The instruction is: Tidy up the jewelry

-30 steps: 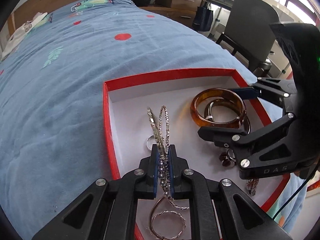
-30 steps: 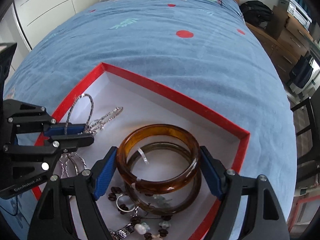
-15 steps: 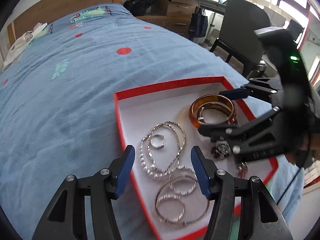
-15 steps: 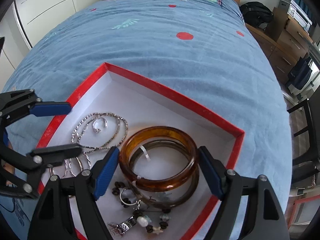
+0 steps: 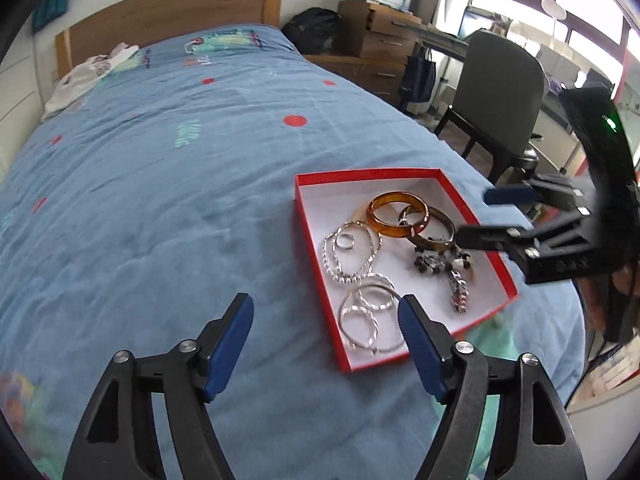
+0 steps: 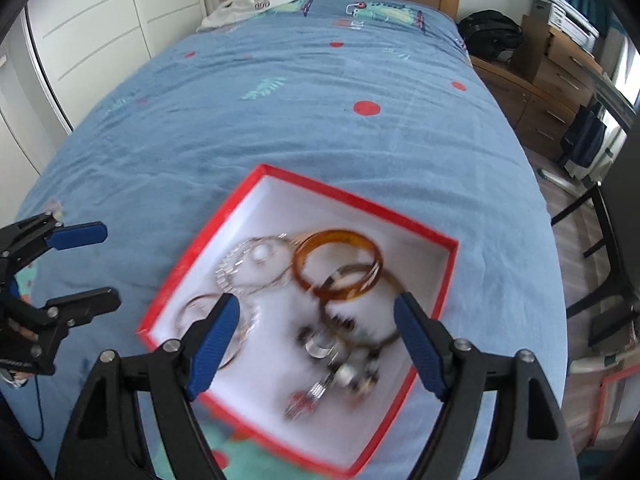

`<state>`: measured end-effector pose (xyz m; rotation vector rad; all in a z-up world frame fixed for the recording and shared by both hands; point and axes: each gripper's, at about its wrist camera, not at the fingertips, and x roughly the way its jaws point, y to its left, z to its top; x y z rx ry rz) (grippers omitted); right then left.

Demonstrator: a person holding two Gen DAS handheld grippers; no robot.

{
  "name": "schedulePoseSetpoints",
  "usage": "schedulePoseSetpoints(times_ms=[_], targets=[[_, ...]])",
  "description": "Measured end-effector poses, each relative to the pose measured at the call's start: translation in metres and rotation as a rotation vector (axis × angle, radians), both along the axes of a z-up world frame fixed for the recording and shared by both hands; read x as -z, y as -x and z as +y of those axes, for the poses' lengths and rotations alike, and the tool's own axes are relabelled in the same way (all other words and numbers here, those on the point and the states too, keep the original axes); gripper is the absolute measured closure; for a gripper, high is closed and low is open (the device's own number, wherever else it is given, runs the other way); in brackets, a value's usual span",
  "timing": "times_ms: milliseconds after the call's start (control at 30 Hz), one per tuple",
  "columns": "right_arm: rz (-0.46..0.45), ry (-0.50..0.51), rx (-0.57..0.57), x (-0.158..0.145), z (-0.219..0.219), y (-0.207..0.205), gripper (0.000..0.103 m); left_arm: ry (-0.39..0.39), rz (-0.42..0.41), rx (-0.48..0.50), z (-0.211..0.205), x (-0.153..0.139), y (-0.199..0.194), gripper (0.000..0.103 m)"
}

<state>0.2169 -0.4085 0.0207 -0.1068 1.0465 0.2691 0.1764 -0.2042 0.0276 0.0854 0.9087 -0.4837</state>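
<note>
Left gripper (image 5: 326,344): jaws wide apart, nothing between them; blue pads bare. It hangs above the bed (image 5: 160,200), lower centre of the left view, with its right pad over the near edge of the box (image 5: 474,216).

Right gripper (image 6: 316,344): jaws also wide apart and bare, held over the box, lower centre of the right view. That view is motion-blurred, so fine detail comes from the left view only.

All the jewelry I can make out lies in the red box with white floor, right of centre in the left view, on the blue cover.

- Amber bangle (image 5: 398,214), upper part of box, leaning on a darker bangle (image 5: 434,230). Judged rigid, glossy, likely slippery and brittle. Best taken across the band at one side, not across the full ring.
- Chain (image 5: 350,250), centre-left, looped around a small ring (image 5: 345,242). Judged limp and light; it will drape and may snag neighbours. Pinch a bunch of links at the loop's free edge.
- Silver hoops (image 5: 368,320), near corner, overlapping. Thin, stiff, light; lying flat, so hard to get a pad under. Pinch where one crosses another and stands a little proud.
- Bead cluster (image 5: 440,262) with a metal link strap (image 5: 459,292), right side. Tangled; cannot separate the pieces by eye.

The box itself looks like light card; it may slide on the soft cover if dragged.
</note>
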Motion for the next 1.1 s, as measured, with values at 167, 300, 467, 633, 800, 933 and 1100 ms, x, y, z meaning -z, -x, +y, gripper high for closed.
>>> schedulePoseSetpoints(times_ms=[167, 300, 467, 633, 800, 933, 1100], targets=[[-0.005, 0.002, 0.075, -0.007, 0.012, 0.056, 0.024, 0.003, -0.007, -0.066, 0.007, -0.004, 0.031, 0.023], [-0.023, -0.002, 0.146, -0.009, 0.017, 0.095, 0.024, -0.020, -0.033, -0.116, 0.006, -0.007, 0.052, 0.021], [-0.081, -0.002, 0.211, -0.017, 0.020, 0.131, 0.024, -0.037, -0.071, -0.201, 0.005, -0.012, 0.077, 0.019], [-0.134, 0.008, 0.234, -0.018, 0.027, 0.156, 0.024, -0.061, -0.099, -0.233, 0.000, -0.014, 0.097, 0.017], [-0.147, -0.038, 0.265, -0.013, 0.029, 0.170, 0.024, -0.065, -0.106, -0.249, 0.001, -0.016, 0.108, 0.015], [-0.153, -0.048, 0.290, -0.007, 0.030, 0.178, 0.024, -0.086, -0.118, -0.261, 0.001, -0.015, 0.116, 0.012], [-0.167, -0.034, 0.306, -0.003, 0.029, 0.185, 0.024, -0.089, -0.112, -0.272, 0.000, -0.011, 0.121, 0.009]])
